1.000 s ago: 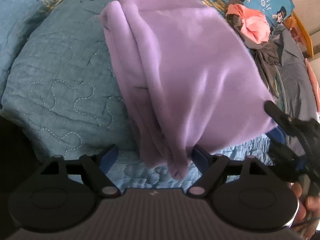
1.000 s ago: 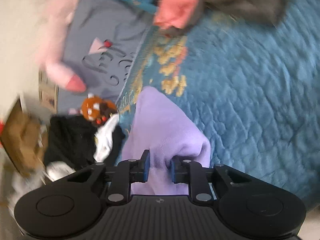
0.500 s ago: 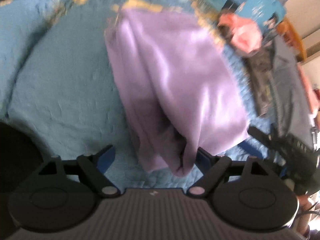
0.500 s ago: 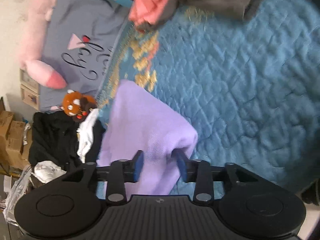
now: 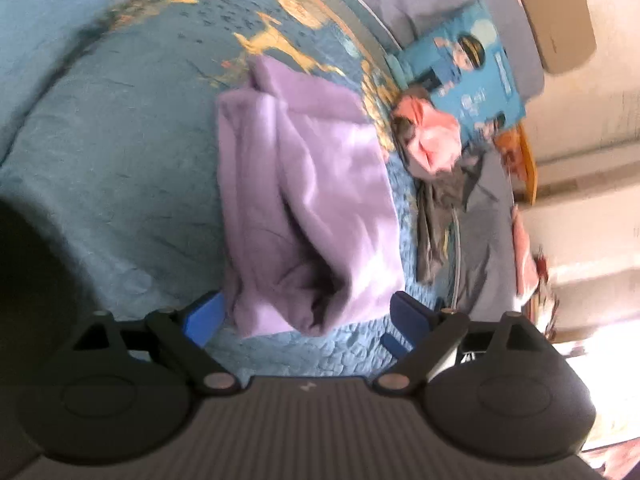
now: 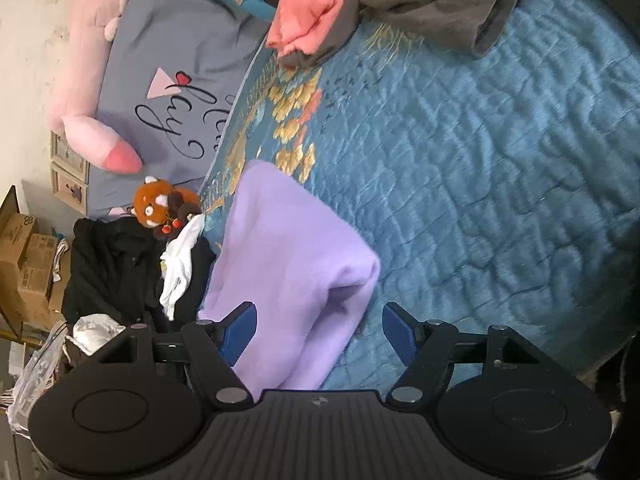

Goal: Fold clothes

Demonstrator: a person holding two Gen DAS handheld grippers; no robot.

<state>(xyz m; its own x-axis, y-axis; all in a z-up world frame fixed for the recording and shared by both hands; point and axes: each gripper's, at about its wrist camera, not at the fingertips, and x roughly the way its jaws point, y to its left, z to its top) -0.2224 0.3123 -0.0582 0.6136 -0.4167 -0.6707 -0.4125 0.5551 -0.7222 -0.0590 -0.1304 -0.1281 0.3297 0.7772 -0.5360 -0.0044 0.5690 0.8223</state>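
Observation:
A lilac garment [image 5: 304, 208] lies folded into a thick bundle on the blue quilted bedspread [image 5: 104, 184]. In the left wrist view my left gripper [image 5: 306, 318] is just short of the bundle's near end, its jaws wide and still opening, the pads clear of the cloth. In the right wrist view the same lilac garment [image 6: 288, 264] lies between the blue pads of my right gripper [image 6: 320, 330]. Its jaws are opening and the pads no longer press on the fabric.
A salmon-pink top [image 6: 312, 4] and a grey garment [image 6: 432, 0] lie heaped at the far side of the bed, by a blue cartoon pillow [image 5: 468, 80]. Left of the bed are a grey duvet [image 6: 172, 56], a plush toy [image 6: 160, 204], black and white clothes [image 6: 120, 264] and cardboard boxes [image 6: 24, 264].
My right gripper went from shut on the lilac garment to open, and the cloth now lies loose on the bed. My left gripper drew back and rose, so the bundle looks smaller.

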